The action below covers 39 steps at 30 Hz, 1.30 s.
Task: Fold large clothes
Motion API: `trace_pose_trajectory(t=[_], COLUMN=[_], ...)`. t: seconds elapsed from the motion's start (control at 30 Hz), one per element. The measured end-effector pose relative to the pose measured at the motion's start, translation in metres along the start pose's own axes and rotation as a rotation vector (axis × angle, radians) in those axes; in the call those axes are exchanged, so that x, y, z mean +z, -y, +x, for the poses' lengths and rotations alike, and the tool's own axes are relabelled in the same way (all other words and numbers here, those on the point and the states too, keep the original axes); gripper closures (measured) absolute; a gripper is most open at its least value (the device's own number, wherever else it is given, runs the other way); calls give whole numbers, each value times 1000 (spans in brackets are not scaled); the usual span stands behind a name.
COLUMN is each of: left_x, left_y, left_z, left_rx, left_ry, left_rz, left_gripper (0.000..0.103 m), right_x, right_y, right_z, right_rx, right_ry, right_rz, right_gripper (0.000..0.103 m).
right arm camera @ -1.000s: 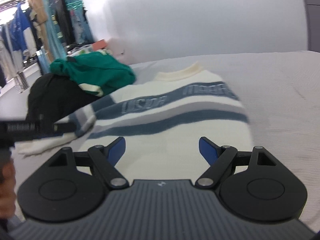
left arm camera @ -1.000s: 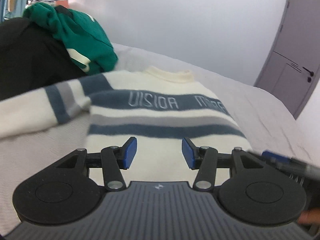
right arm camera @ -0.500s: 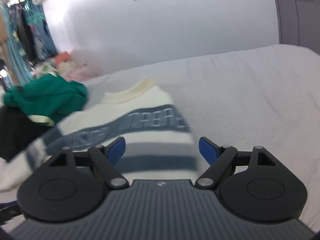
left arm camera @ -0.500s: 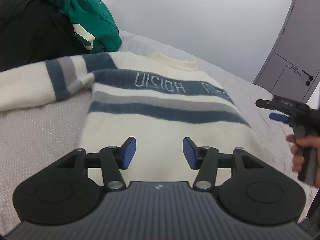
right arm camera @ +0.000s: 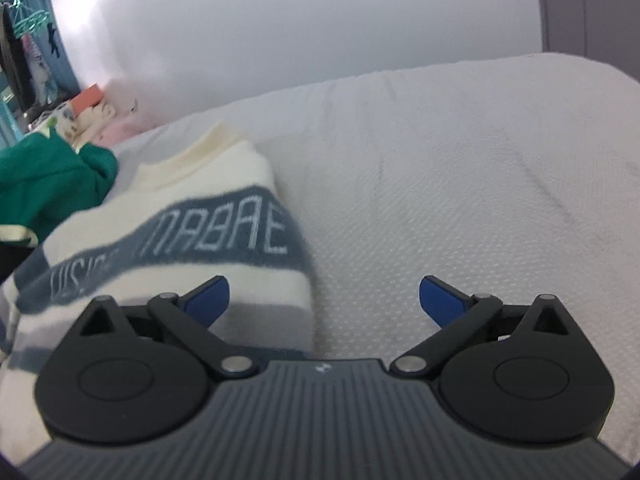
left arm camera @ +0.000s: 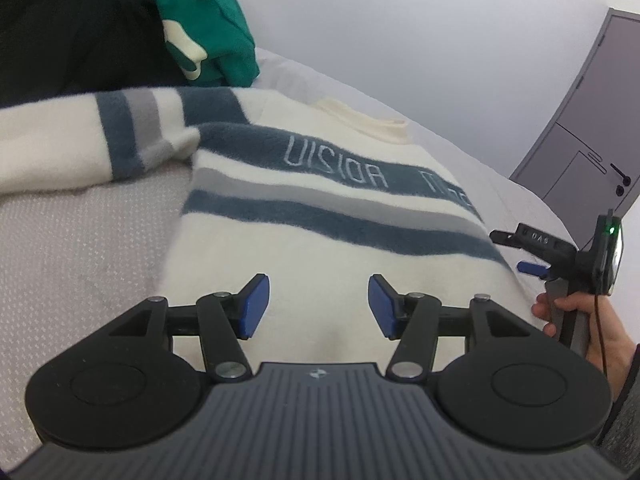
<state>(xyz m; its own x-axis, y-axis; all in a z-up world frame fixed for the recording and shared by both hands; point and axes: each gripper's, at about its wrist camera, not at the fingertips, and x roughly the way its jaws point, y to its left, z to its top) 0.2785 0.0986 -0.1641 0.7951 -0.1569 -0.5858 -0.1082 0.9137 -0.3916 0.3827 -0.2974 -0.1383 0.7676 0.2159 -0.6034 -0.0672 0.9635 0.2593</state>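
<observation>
Nearest, the left gripper [left arm camera: 318,306] is held with its fingers apart over the lower body of the striped sweater [left arm camera: 320,240], nothing between them. The right gripper [right arm camera: 324,300], its fingers just opened wide, straddles the sweater's side edge on the bed [right arm camera: 460,184]. Bedcover could be pinched along with the knit there. Farther off, the outstretched sleeve [left arm camera: 80,144] could be dragged askew, or snagged on the green garment [left arm camera: 200,20].
</observation>
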Motion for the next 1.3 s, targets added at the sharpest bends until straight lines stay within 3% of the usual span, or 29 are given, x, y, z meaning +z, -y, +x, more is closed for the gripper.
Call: trace_pose_trajectory(t=[0.4, 0.5, 0.57, 0.6, 0.67, 0.77, 0.97, 1.13, 1.3], left_x=[1, 0, 1, 0, 1, 2, 2, 3, 5], left_y=[-6, -6, -8, -8, -10, -13, -16, -20, -25], left_z=[-1, -1, -1, -1, -1, -1, -1, -2, -3], left_rx=[-4, 1, 4, 4, 2, -7, -10, -13, -8], left_ry=[4, 6, 6, 4, 2, -1, -1, 0, 7], left_rz=[-32, -32, -37, -42, -52, -72, -83, -102, -132], left_gripper=[42, 42, 42, 42, 42, 42, 42, 42, 42], right_x=[-9, -9, -8, -7, -5, -2, 0, -3, -14], right_y=[23, 16, 12, 9, 2, -9, -40, -72, -106], right_z=[10, 10, 7, 5, -2, -10, -24, -39, -38], right_rx=[174, 204, 228, 230, 220, 206, 222, 306, 370], right_ry=[-96, -114, -108, -103, -88, -60, 18, 102, 116], right_rz=[251, 240, 235, 228, 188, 136, 13, -108, -204], right_gripper=[0, 22, 43, 47, 68, 88, 90, 90, 90])
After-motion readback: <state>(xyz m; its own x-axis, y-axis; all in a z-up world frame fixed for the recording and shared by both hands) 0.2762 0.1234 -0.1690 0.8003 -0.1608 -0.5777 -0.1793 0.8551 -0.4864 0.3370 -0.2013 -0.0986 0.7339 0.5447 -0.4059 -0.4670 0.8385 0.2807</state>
